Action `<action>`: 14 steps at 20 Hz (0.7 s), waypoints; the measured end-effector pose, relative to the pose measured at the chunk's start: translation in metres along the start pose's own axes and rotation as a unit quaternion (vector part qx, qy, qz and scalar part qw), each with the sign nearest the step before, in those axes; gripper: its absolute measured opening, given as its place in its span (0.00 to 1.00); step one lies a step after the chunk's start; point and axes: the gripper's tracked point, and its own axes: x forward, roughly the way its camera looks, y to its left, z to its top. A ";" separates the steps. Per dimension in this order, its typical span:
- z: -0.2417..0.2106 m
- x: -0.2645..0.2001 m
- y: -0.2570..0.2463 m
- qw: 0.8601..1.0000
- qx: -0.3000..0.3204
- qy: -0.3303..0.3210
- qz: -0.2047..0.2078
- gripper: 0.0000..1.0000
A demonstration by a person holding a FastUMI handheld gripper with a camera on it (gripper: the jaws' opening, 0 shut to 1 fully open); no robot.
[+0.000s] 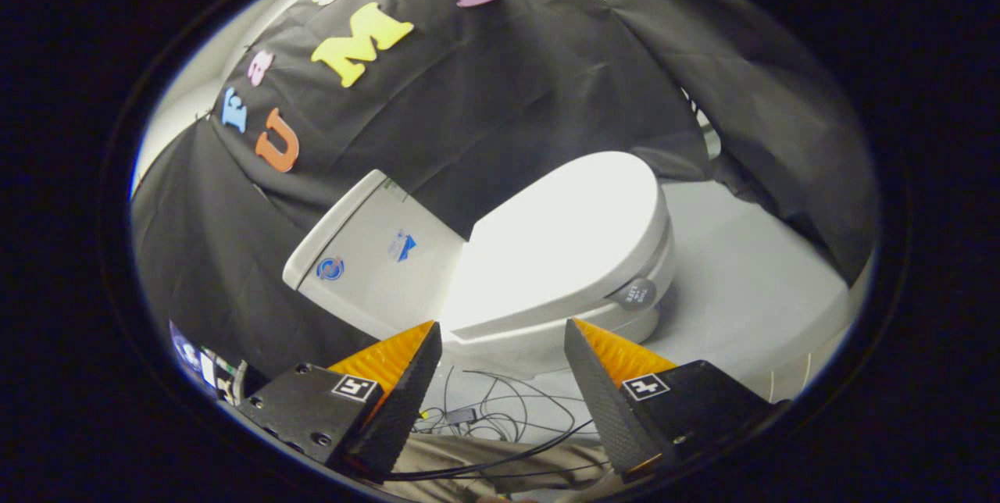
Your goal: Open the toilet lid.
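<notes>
White toilet lid (566,230) lies closed on grey floor (750,284); gripper (500,339) jaws parted.

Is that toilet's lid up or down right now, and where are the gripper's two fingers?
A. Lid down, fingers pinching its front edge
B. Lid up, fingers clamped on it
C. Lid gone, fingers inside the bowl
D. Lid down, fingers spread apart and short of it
D: the lid lies flat over the bowl, and the gripper is open, its fingers apart and touching nothing.

We see bright glare washing out the lid (566,233), dim black cloth (484,97) behind it, strong fisheye bending near the rim, and sharp focus on the parted fingers (406,366).
</notes>
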 end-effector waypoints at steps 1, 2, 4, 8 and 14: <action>0.000 0.005 -0.005 1.000 0.010 -0.001 -0.002 0.98; 0.000 0.010 -0.010 1.000 0.020 -0.001 -0.006 0.99; 0.000 0.018 -0.019 0.999 0.038 -0.001 -0.011 1.00; -0.005 0.030 -0.037 0.998 0.055 0.003 -0.021 1.00; -0.009 0.049 -0.055 0.995 0.092 0.019 -0.024 1.00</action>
